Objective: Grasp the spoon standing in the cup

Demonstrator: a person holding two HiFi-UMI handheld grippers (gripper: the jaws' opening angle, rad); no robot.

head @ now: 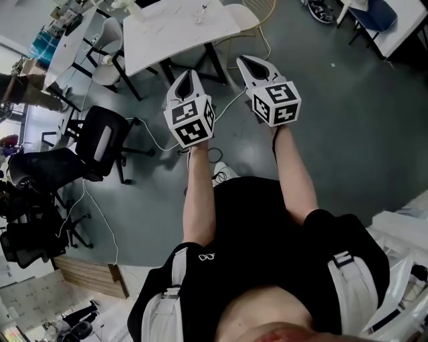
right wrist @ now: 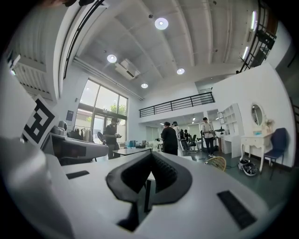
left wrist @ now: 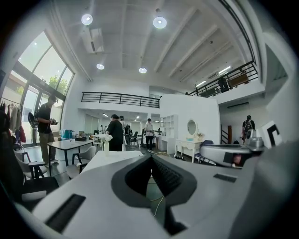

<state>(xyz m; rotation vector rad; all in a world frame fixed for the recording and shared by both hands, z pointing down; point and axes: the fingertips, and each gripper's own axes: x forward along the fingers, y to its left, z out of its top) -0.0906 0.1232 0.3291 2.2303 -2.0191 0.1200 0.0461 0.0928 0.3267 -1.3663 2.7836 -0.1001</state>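
So the task basically hasn't started. Both tools hang in the air short of the white table (head: 180, 30), on the near side of it, with bare floor under them. The left gripper (head: 190, 77) is clenched with its jaws tip to tip and nothing between them, and the right gripper (head: 249, 64) is the same, closed on nothing. The whole job is left, I'd say: get up to the table, open a jaw pair, close on the spoon.

As for containers, the only candidate is a small clear thing (head: 200, 13) on the far part of the table. It might be the cup, but it's too small to tell, and I can't make out any spoon in it.
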